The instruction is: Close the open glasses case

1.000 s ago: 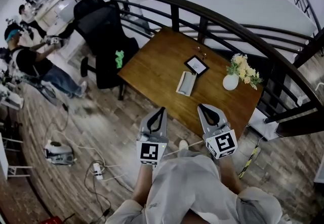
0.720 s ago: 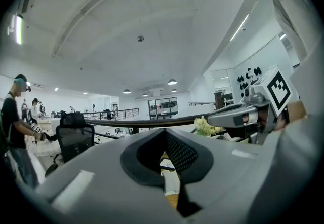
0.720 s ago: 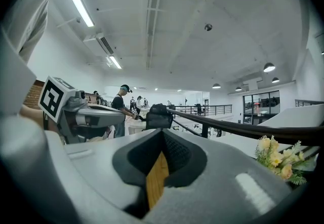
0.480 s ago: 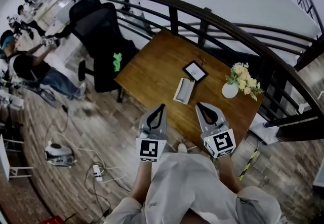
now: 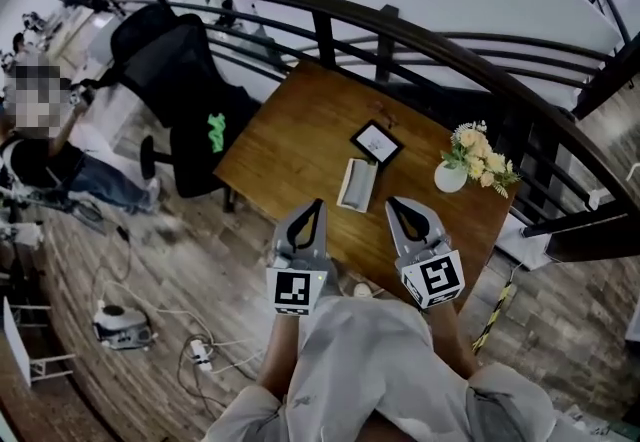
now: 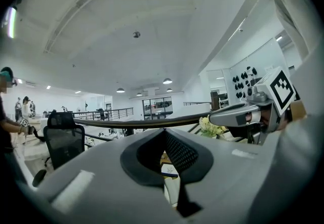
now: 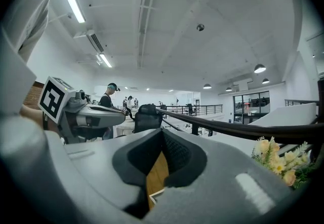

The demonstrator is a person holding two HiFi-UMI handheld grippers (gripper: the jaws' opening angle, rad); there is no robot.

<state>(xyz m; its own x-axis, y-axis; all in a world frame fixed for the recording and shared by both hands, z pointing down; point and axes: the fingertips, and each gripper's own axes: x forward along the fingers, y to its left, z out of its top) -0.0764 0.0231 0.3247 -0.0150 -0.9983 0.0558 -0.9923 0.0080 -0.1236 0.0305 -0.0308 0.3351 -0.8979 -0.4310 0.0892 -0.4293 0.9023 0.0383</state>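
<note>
The person has stepped a bit closer to the desk (image 5: 290, 145) since a second ago, so it now sits lower and nearer in the head view. Both grippers are held the same way as before.

The desk is brown wood. The case (image 5: 358, 185) lies open near the middle of it, a little toward the near edge. It is just beside a small frame (image 5: 377, 142) that lies farther back. A vase (image 5: 450, 177) of flowers stands by the right edge.

The left gripper (image 5: 317, 204) and the right gripper (image 5: 397, 203) hang over the near edge, and the case is ahead of them. They do not touch it. The fingers of both are closed, with nothing in them.

The case is probably light and hard, with a lid that swings on a hinge. It may slide on the smooth wood. One gripper could hold the bottom half still. The other could push the lid over by its long free edge.
</note>
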